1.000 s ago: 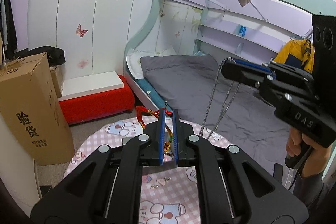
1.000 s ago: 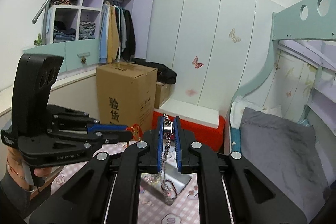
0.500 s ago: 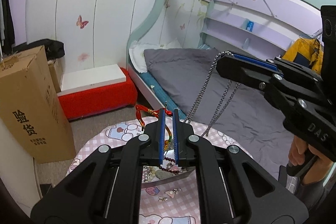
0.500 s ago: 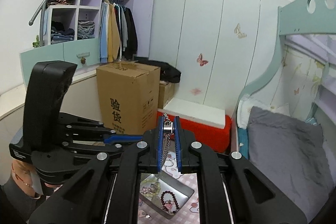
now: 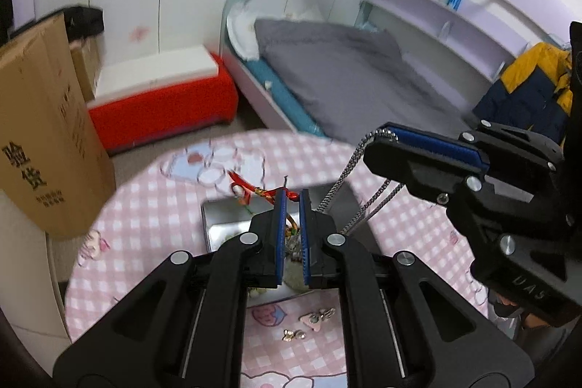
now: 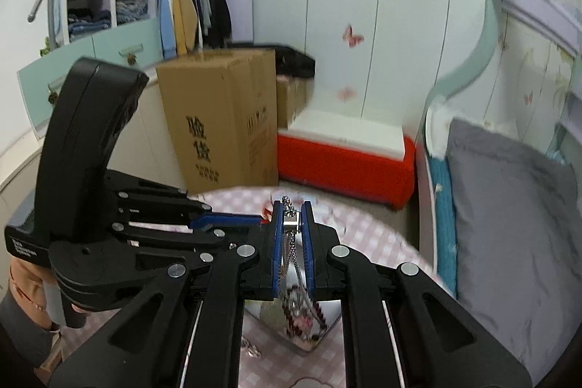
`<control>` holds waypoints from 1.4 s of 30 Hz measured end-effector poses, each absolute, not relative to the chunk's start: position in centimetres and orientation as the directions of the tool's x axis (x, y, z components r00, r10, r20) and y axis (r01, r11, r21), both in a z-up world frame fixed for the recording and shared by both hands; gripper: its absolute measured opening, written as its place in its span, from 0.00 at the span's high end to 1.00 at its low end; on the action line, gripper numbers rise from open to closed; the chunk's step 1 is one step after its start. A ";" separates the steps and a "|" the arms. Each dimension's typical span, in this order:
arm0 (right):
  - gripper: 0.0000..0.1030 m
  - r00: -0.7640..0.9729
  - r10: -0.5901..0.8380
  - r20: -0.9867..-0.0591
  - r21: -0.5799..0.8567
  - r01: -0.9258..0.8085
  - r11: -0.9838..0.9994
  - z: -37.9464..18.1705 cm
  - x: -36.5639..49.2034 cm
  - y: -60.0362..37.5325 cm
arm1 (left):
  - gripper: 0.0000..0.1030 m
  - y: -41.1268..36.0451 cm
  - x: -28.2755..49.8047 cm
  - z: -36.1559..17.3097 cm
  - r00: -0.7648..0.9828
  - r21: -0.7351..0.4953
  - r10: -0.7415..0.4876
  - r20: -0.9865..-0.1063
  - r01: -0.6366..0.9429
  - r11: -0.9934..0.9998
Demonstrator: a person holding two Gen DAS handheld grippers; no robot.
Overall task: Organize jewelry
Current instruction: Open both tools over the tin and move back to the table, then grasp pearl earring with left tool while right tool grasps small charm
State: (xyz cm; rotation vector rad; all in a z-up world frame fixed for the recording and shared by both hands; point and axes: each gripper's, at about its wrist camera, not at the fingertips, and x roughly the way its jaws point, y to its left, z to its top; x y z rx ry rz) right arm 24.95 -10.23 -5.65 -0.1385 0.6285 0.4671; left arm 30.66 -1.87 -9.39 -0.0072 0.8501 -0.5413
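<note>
My left gripper (image 5: 291, 197) is shut on a red cord bracelet (image 5: 251, 192) with gold beads, held above a silver metal tray (image 5: 218, 224) on the pink checked table (image 5: 145, 206). My right gripper (image 6: 292, 206) is shut on a silver chain necklace (image 6: 289, 211). In the left wrist view the chain (image 5: 342, 180) hangs from the right gripper (image 5: 382, 137) down into the tray. The tray (image 6: 309, 333) holds beads and other jewelry in the right wrist view. The left gripper (image 6: 254, 219) sits just left of my right fingers there.
Two small earrings (image 5: 314, 317) (image 5: 293, 334) lie on the table in front of the tray. A cardboard box (image 5: 40, 140), a red bench (image 5: 163, 104) and a bed with grey bedding (image 5: 345, 68) stand around the table.
Both grippers have tilted down and lowered toward the table, carrying the bracelet and the chain over the tray. The tray has come into full view.
</note>
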 end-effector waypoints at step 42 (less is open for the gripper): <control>0.60 0.538 0.322 -0.779 0.099 -0.402 0.910 -17.8 20.1 -8.5 | 0.36 3.6 21.2 -16.7 0.539 -0.194 -0.326 -0.776 0.288 0.938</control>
